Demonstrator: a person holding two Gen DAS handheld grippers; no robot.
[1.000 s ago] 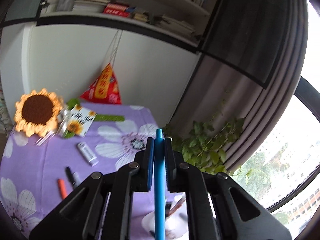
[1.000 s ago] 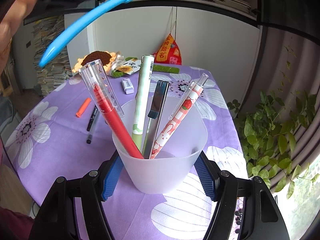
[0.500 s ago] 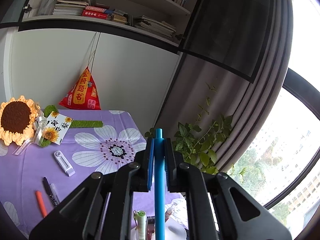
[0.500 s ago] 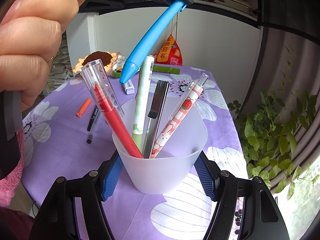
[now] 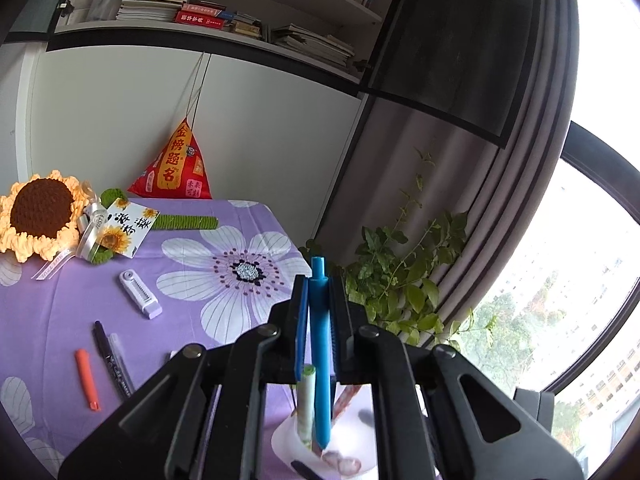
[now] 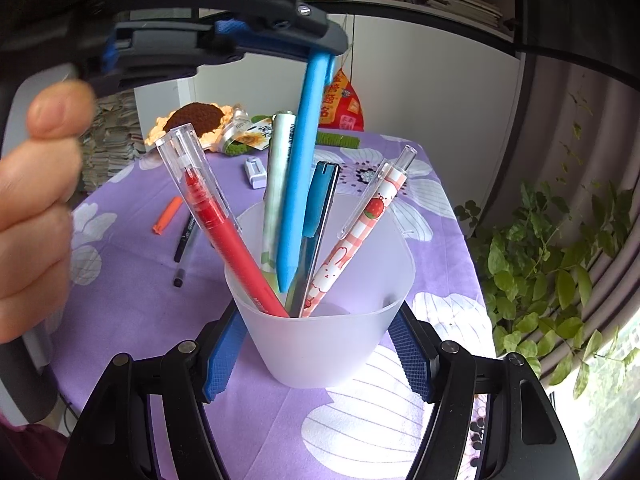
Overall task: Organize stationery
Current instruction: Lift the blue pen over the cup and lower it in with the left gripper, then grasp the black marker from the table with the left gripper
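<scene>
The right claw (image 6: 320,344) clasps a frosted plastic cup (image 6: 324,332) on the purple floral counter (image 6: 352,432). Above it, the left claw (image 5: 319,320) pinches a blue pen (image 6: 298,184), tip inside the cup. Only the left view shows the orange marker (image 5: 87,379) lying full-length beyond.

Left wrist view looks steeply down over the cup (image 5: 320,444); right wrist view faces it closely, level — both share the bench (image 6: 436,208).
</scene>
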